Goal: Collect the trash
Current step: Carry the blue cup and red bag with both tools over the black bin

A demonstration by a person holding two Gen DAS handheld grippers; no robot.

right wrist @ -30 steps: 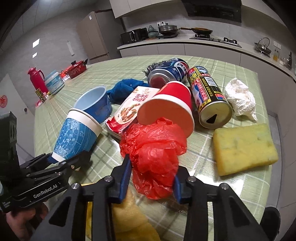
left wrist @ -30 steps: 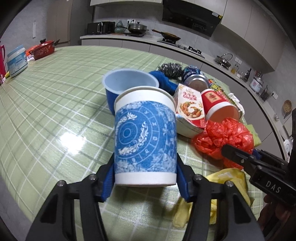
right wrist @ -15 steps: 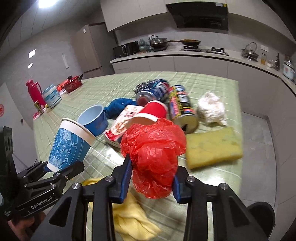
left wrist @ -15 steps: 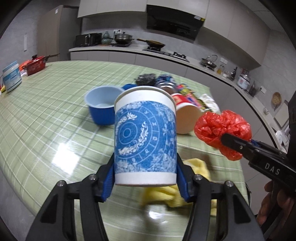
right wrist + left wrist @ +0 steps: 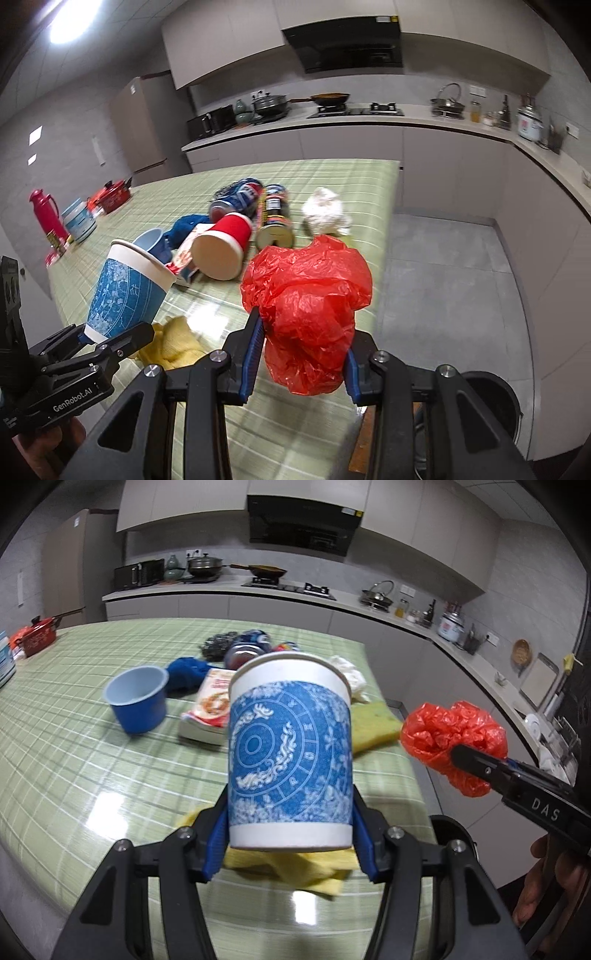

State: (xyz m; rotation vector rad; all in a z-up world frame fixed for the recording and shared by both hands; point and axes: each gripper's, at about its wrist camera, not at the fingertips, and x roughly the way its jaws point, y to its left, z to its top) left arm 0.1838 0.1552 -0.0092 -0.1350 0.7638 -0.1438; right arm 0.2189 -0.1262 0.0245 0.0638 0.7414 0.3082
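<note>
Left gripper [image 5: 290,845] clamps the paper cup [image 5: 290,753], right gripper [image 5: 303,356] the red bag [image 5: 308,306]; cans [image 5: 275,216], sponge [image 5: 373,725] beyond remain on the table [image 5: 66,738].

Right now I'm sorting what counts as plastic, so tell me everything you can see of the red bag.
The red plastic bag is thin, glossy, crinkled film, scrunched into a loose ball with a tail hanging below. The right gripper is shut on it, blue pads pressing its lower part from both sides. It is held in the air, clear of the green checked table and beyond its edge in the left wrist view. Nothing else touches it. Whether anything is inside cannot be seen.
</note>
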